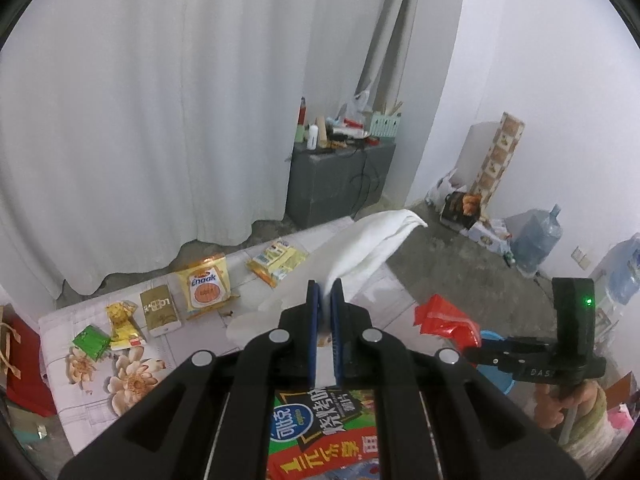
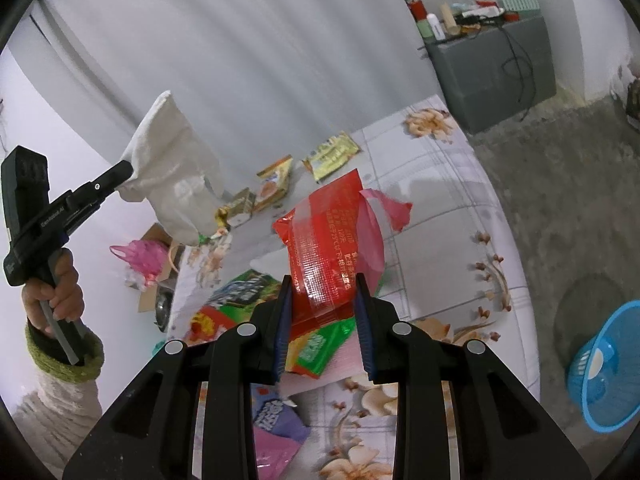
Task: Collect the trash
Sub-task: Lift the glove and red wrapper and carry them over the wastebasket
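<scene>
Left wrist view: my left gripper [image 1: 325,294] is pinched tight on a white tissue [image 1: 372,244], lifted above the floral table [image 1: 80,320].

Right wrist view: my right gripper [image 2: 322,300] clamps a red wrapper [image 2: 328,236], jaws part-open around it. Both pieces picked; next I'd carry them to the blue basket [image 2: 608,364] on the floor, right of the table.

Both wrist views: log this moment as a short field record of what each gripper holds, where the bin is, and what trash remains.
left gripper: shut on white cloth, lifted off the table
right gripper: shut on red wrapper, held above the table
bin: blue basket on the floor, right of the table in the right wrist view
trash remaining: Enaak packet, green packet, gold sachet on floral tablecloth
</scene>
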